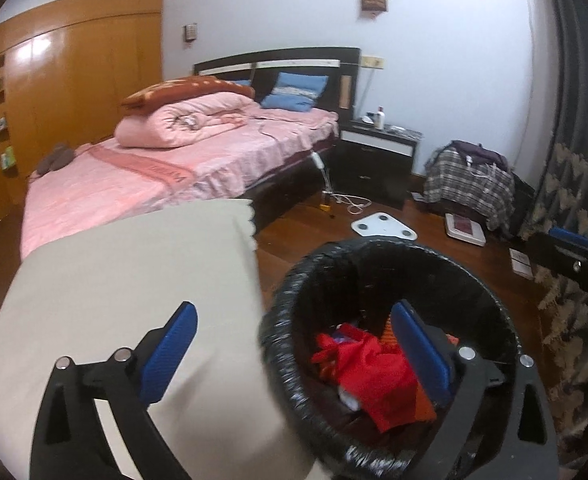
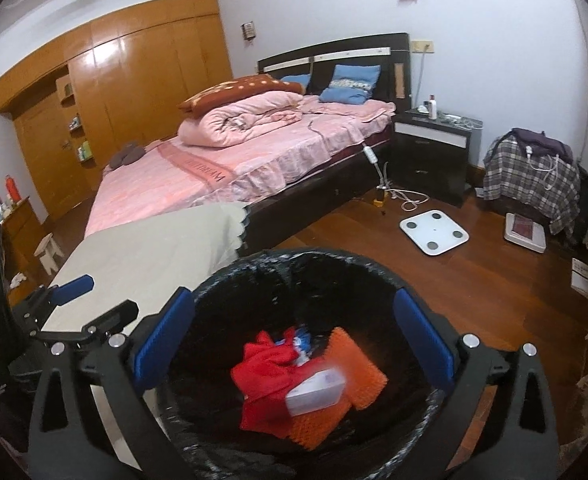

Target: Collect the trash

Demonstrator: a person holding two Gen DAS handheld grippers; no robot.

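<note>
Hovering above a black-lined trash bin [image 2: 294, 272], both grippers tilt downward with their jaws spread wide and nothing between the blue pads. In the right wrist view the right gripper [image 2: 294, 336] straddles the bin's mouth, one pad at 9 o'clock of the opening and the other at 3 o'clock. The left gripper [image 1: 294, 352] sits off to the bin's side in its own view: one pad hangs over a beige cloth-covered surface [image 1: 134, 280] at 9 o'clock, the other over the bin's interior. From the right wrist view the left gripper also appears at 9 o'clock, near the frame edge.

Inside the bin lie one crumpled red cloth or bag [image 2: 266, 376], two orange textured pieces [image 2: 353, 364] and one pale, blurred box-like item [image 2: 313, 392] on top of them; a small red, white and blue scrap peeks out at 12 o'clock of the heap.

Beyond the bin, at 12 o'clock, stands one bed [image 2: 254, 160] with pink covers, one rolled pink quilt, two blue pillows and one reddish-brown pillow. One dark nightstand [image 2: 433, 152] sits at 2 o'clock, and two flat scales [image 2: 433, 232] lie on the wooden floor at 3 o'clock.

Lettering runs across the bedspread's band, upside down; it seems to end in "DREAM", but the rest is unclear.
</note>
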